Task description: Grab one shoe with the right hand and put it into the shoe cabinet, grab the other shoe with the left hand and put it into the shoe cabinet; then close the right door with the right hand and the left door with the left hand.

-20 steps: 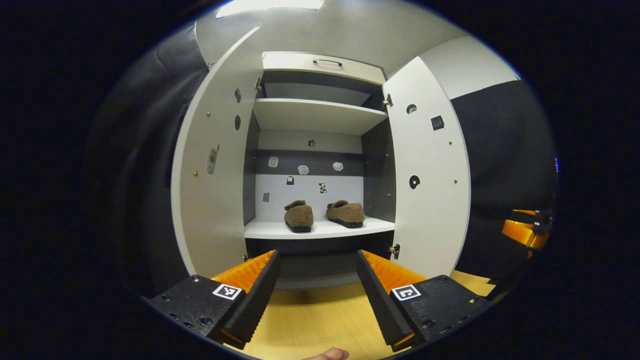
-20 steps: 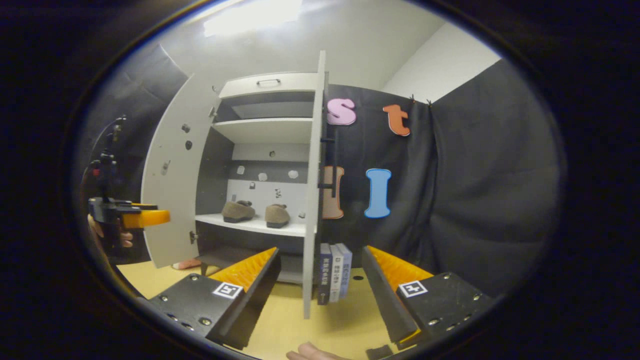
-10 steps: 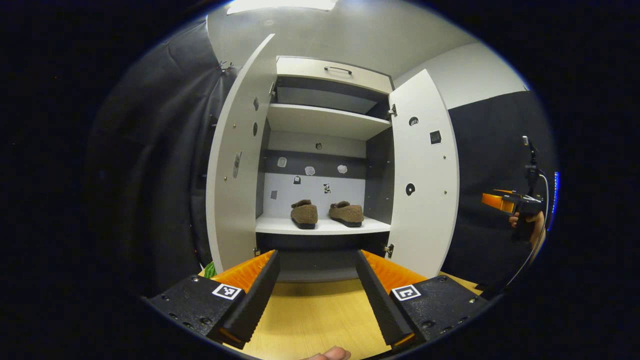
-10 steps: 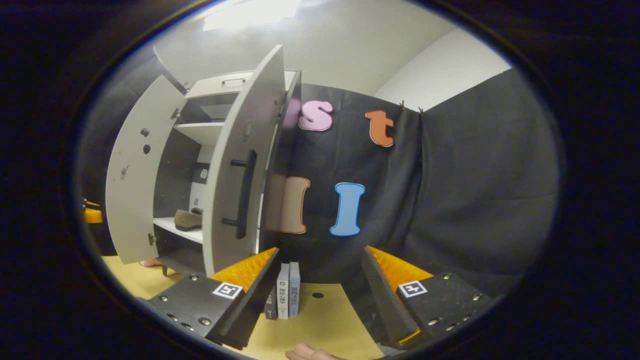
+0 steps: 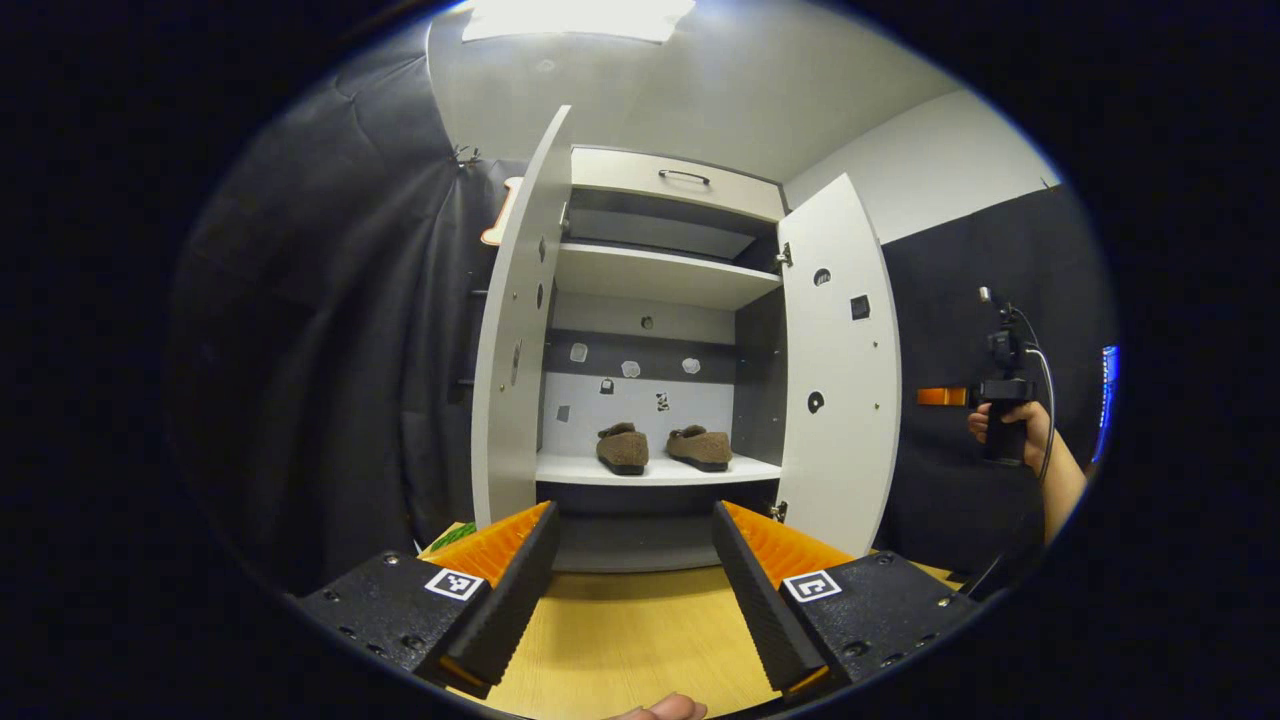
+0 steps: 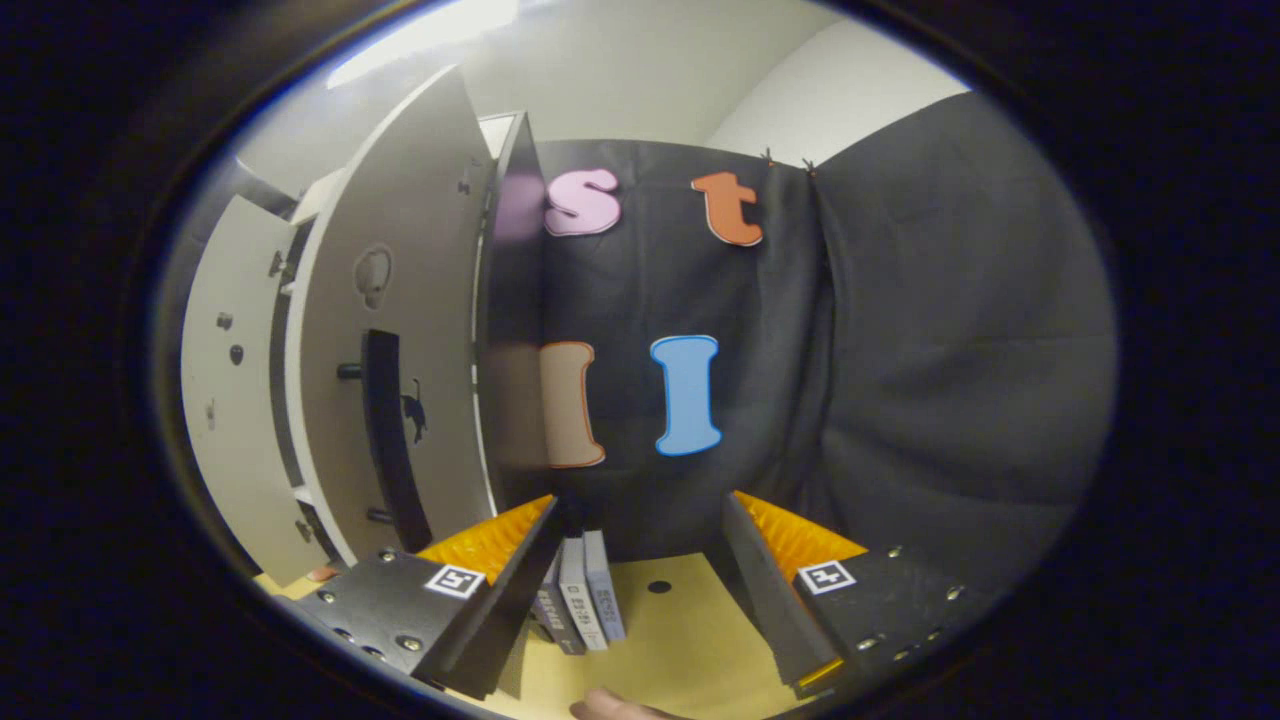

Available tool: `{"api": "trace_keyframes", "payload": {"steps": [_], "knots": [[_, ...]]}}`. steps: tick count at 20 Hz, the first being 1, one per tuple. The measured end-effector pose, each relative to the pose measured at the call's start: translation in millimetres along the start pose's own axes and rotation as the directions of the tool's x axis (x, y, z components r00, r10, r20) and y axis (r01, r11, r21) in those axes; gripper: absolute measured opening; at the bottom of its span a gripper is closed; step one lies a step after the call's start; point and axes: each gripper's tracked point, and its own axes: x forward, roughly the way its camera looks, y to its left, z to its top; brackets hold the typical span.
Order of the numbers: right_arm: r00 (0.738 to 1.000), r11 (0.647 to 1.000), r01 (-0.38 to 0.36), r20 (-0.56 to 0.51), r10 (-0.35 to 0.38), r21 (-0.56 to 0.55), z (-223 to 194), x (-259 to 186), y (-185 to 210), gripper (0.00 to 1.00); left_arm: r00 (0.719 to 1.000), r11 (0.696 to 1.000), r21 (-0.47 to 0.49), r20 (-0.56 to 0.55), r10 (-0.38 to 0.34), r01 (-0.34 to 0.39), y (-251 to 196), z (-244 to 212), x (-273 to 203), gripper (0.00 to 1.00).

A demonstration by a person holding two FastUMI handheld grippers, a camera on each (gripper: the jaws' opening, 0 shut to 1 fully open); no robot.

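Two brown fuzzy shoes stand side by side on the lower shelf of the white shoe cabinet. Both doors stand swung out: the left door and the right door. My left gripper is open and holds nothing, well back from the cabinet. My right gripper is open and holds nothing; it sits just right of the right door's outer face with its dark bar handle. In the left gripper view the right gripper hangs in a hand beyond the right door.
Several books stand upright on the wooden floor right behind my right gripper's left finger. Black cloth walls the booth on both sides. A green item peeks out at the foot of the left door.
My right gripper has swung around to the outer side of the right door, so the shoes dropped out of its view. My left gripper has drawn back from the cabinet.
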Motion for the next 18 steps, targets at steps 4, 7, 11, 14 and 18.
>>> {"api": "trace_keyframes", "payload": {"steps": [4, 7, 11, 14, 18], "knots": [[1.000, 0.999, -0.019, -0.021, 0.018, -0.043, -2, 7, 26, 0.97, 1.000, 0.999, -0.038, 0.002, -0.010, 0.010, 6, 0, -6, 0.93], [0.998, 0.998, -0.056, -0.037, 0.054, -0.037, -3, 11, 56, 0.98, 0.999, 0.996, -0.083, -0.018, -0.039, 0.038, 6, -7, -8, 0.93], [0.998, 0.994, -0.064, -0.018, 0.063, -0.085, 0, 8, 73, 0.92, 0.999, 0.996, -0.082, -0.023, -0.040, 0.038, 9, -10, -13, 0.93], [0.995, 0.992, -0.097, -0.018, 0.095, -0.087, -1, 4, 98, 0.92, 0.999, 0.996, -0.080, -0.021, -0.045, 0.043, 6, -11, -16, 0.93], [0.992, 0.989, -0.123, -0.014, 0.123, -0.077, -3, 3, 127, 0.93, 0.999, 0.997, -0.074, -0.027, -0.028, 0.026, 12, -12, -10, 0.93]]}}
